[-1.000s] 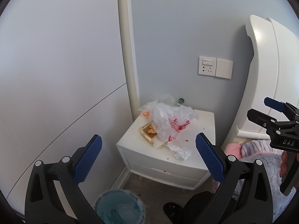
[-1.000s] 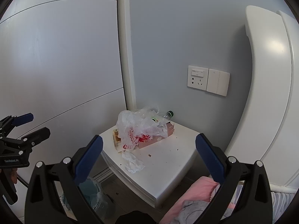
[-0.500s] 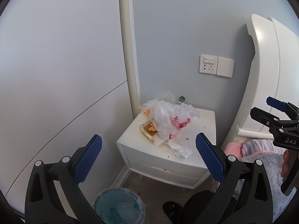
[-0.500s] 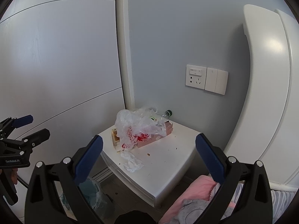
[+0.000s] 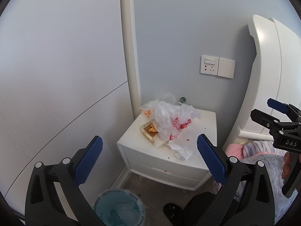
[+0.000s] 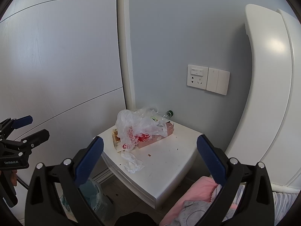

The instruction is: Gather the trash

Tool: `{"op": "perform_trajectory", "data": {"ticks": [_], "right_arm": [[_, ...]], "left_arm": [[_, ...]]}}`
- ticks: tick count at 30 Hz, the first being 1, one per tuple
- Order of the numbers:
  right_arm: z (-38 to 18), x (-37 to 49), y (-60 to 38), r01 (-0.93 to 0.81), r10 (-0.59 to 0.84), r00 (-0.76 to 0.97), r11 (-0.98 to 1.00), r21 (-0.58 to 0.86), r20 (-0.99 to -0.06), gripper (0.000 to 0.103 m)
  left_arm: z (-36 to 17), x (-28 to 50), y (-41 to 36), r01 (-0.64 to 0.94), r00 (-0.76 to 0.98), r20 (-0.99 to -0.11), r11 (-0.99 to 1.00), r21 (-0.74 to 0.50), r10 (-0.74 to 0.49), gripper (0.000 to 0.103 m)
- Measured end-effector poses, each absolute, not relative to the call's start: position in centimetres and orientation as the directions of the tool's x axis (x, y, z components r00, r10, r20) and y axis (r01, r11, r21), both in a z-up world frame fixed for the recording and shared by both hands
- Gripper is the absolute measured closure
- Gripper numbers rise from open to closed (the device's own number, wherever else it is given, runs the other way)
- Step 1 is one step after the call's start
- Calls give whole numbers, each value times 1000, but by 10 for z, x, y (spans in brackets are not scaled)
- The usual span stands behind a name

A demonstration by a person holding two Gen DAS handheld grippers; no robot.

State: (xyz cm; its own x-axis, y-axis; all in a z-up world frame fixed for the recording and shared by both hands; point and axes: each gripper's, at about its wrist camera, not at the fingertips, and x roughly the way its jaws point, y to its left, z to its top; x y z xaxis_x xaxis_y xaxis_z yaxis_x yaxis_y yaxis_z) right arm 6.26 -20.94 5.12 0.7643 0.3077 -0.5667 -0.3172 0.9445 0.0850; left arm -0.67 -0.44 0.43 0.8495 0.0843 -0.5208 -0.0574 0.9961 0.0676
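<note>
A small white bedside cabinet [image 5: 199, 120] serves as the counter, and on its far left corner lies a crumpled clear plastic bag with red print [image 5: 169, 118] over an open cardboard food box [image 5: 150, 133]. A crumpled white tissue [image 6: 132, 163] sits near the front edge. The left gripper [image 5: 148, 158] and right gripper [image 6: 150, 156] both hover with fingers wide and empty. The bag looks light, soft and slippery; pinch a bunched fold.

Left wrist: looks down from the left, well back from the bench [image 5: 205, 124].
Right wrist: from the right, slightly nearer.
Shared: bench [image 6: 169, 162], wall socket [image 5: 209, 64].
</note>
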Motion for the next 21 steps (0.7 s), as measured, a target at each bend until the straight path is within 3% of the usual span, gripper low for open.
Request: {"op": "perform_trajectory", "data": {"ticks": [15,21], "right_arm": [[34,84,-203,-425,368,739,905,33,-564,6],[14,123,-206,-482,437,692,872,82,-574,6]], "left_arm": [[-22,15,10,38,836,-549,999,30,-15,6],[-43,55,15,89,824,-562,996,12,-67,6]]}}
